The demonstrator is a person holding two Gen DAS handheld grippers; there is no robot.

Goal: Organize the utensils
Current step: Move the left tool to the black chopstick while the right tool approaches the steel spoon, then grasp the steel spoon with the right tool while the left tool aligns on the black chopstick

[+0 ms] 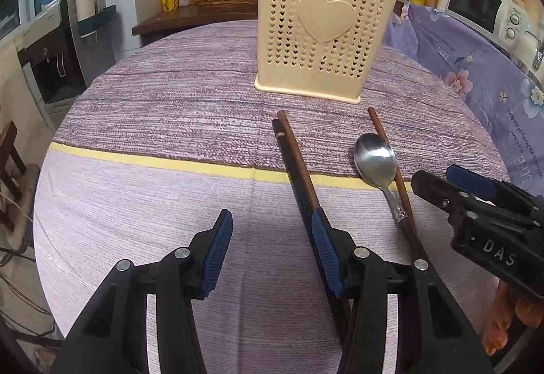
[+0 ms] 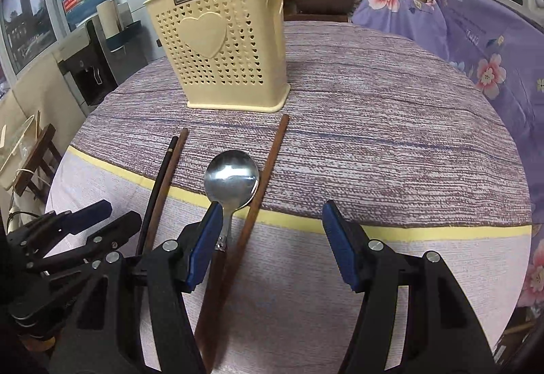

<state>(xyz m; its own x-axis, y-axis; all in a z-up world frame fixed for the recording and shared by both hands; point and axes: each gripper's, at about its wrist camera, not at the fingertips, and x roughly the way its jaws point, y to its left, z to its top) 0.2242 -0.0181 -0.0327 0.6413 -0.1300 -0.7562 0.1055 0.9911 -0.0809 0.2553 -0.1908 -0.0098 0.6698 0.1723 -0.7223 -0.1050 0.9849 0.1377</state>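
Utensils lie loose on the cloth in front of me, and I read them from my side outward. Nearest, my left gripper (image 1: 268, 251) has its jaws spread with nothing between them; its right pad sits just beside the dark chopstick pair (image 1: 295, 169), I think so that a small shift will bring the pair into the gap. My right gripper (image 2: 272, 244) is also spread and empty. Its left pad is close to the spoon (image 2: 231, 183), near the neck where bowl meets handle, but the fisheye view is poor there and I cannot say if it touches.

The spoon rests bowl-up across the yellow stripe of the tablecloth (image 2: 391, 149), with a single brown chopstick (image 2: 268, 169) lying just right of it and running far toward the holder. All these pieces point roughly at the holder, which should make a lengthwise pick-up easy.

Farther away stands the cream utensil holder (image 1: 316, 33), upright in the middle of the table, its top open. Some spoons and wooden handles already stick out of it, so I judge the sorting is partly done and these pieces remain.
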